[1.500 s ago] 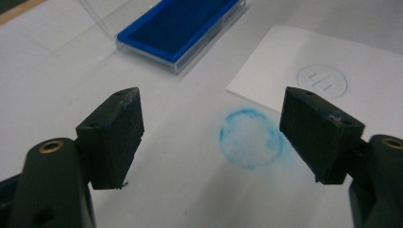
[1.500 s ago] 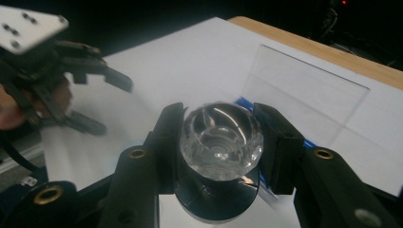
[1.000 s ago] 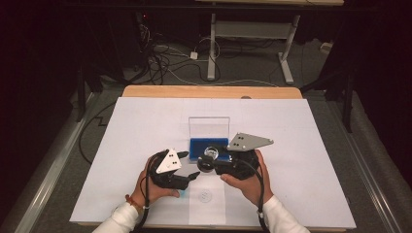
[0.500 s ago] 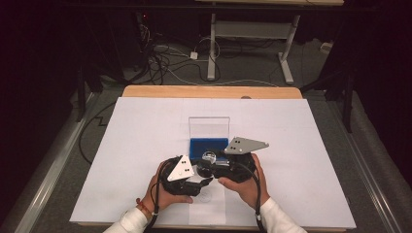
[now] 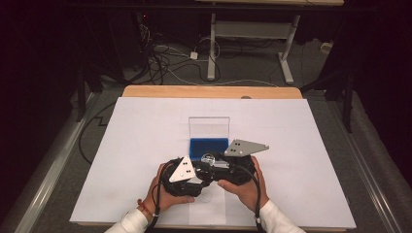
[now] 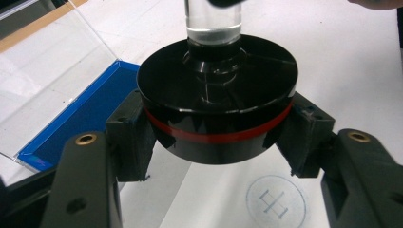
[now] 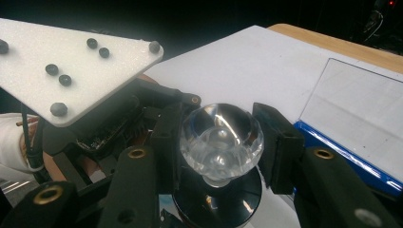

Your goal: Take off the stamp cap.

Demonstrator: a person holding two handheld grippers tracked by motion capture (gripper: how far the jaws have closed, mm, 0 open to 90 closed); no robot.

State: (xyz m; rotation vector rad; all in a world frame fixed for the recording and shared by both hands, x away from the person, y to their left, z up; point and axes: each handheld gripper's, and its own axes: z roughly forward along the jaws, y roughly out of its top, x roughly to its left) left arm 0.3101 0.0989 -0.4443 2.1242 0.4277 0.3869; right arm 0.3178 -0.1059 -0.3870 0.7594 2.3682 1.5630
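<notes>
White paper covers your desk (image 5: pixel 145 145); left tool (image 6: pixel 214 156) has just clamped the black red-banded disc base (image 6: pixel 216 118), right tool (image 7: pixel 221 142) grips its clear faceted knob (image 7: pixel 221 137) directly above, stem vertical.

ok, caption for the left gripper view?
Left gripper fingers clamp a black base with a red band, beside a blue case.
</notes>
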